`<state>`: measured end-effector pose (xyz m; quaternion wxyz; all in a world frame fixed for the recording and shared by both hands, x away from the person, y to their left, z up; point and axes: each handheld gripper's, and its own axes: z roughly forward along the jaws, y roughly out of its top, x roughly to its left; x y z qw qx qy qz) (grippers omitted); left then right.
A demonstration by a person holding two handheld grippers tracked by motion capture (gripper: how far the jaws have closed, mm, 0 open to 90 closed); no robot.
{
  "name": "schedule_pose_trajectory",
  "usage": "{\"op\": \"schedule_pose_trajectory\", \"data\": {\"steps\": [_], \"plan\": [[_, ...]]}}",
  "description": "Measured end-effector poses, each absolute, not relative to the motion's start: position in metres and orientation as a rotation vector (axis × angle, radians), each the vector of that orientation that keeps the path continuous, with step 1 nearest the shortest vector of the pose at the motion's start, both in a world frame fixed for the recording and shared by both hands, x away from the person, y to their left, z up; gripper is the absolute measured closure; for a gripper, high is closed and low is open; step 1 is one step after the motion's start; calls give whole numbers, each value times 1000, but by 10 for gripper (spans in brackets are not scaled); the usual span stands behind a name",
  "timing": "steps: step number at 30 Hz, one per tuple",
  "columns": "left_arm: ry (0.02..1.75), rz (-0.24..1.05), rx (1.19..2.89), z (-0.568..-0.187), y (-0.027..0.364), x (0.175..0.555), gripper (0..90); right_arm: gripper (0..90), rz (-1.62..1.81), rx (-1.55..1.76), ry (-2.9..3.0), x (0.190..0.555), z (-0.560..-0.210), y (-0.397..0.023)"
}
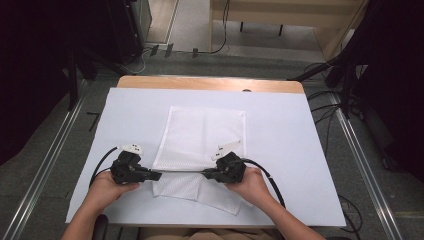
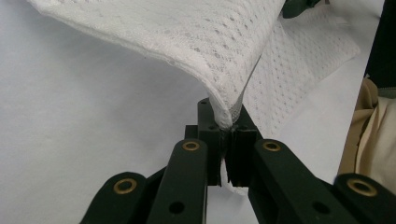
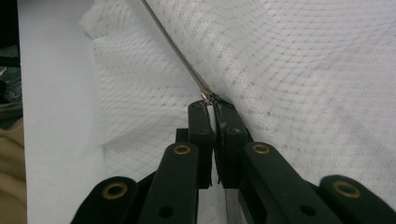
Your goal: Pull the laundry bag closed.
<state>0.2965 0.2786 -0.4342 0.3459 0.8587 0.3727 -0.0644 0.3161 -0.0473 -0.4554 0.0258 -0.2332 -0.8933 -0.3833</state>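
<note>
A white sheet (image 1: 280, 150) is spread over the table as a work surface. On it, near the front edge, a white mesh laundry bag (image 1: 202, 135) is laid flat. Its corner is clamped in the left gripper (image 2: 229, 126), apparently to tension the zipper; the zipper pull (image 3: 208, 95) is pinched by the right gripper (image 3: 212, 106). No writing is legible.
</note>
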Motion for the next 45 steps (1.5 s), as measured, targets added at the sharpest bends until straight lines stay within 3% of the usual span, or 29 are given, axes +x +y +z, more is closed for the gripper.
{"op": "schedule_pose_trajectory", "data": {"steps": [45], "plan": [[977,-176,2206,-434,286,295,871,877,-1212,-755,-2753,312,-452,-96]]}}
